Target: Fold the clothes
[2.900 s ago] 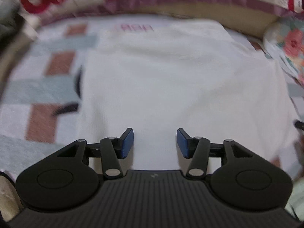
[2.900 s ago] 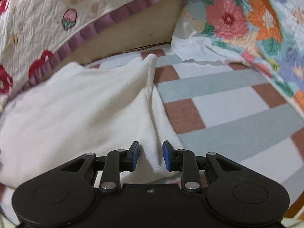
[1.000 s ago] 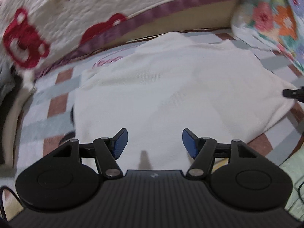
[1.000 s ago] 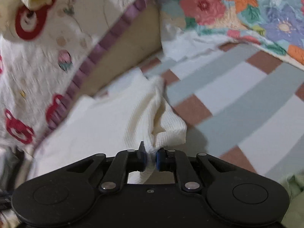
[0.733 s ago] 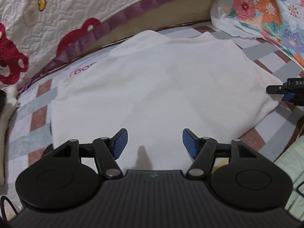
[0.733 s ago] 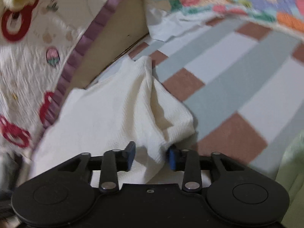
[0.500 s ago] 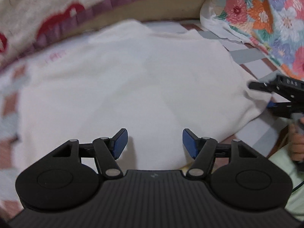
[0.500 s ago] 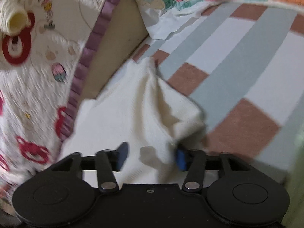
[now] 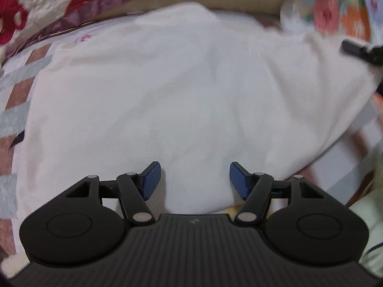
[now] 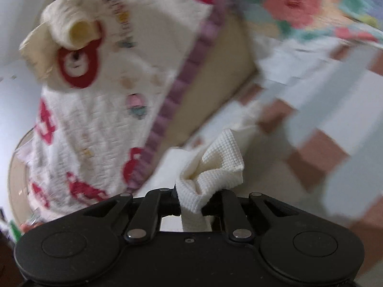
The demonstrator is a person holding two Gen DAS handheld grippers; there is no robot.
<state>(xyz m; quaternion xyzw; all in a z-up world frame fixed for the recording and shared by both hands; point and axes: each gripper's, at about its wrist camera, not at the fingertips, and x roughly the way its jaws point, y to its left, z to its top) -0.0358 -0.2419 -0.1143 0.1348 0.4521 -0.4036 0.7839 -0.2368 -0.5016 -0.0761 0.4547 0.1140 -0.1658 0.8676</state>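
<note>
Right gripper [image 10: 190,201] jaws closing on cream garment [image 9: 191,95] corner, open half a second ago, corner now bunched and lifted. Left gripper [image 9: 194,179] open as before, over garment's near edge on checked mat [image 9: 16,91].

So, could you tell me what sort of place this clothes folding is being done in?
Most likely a bed in a home bedroom. The white garment lies on a checked bedsheet, with a bear-print quilt bunched along the far side and a floral quilt beyond it.
</note>
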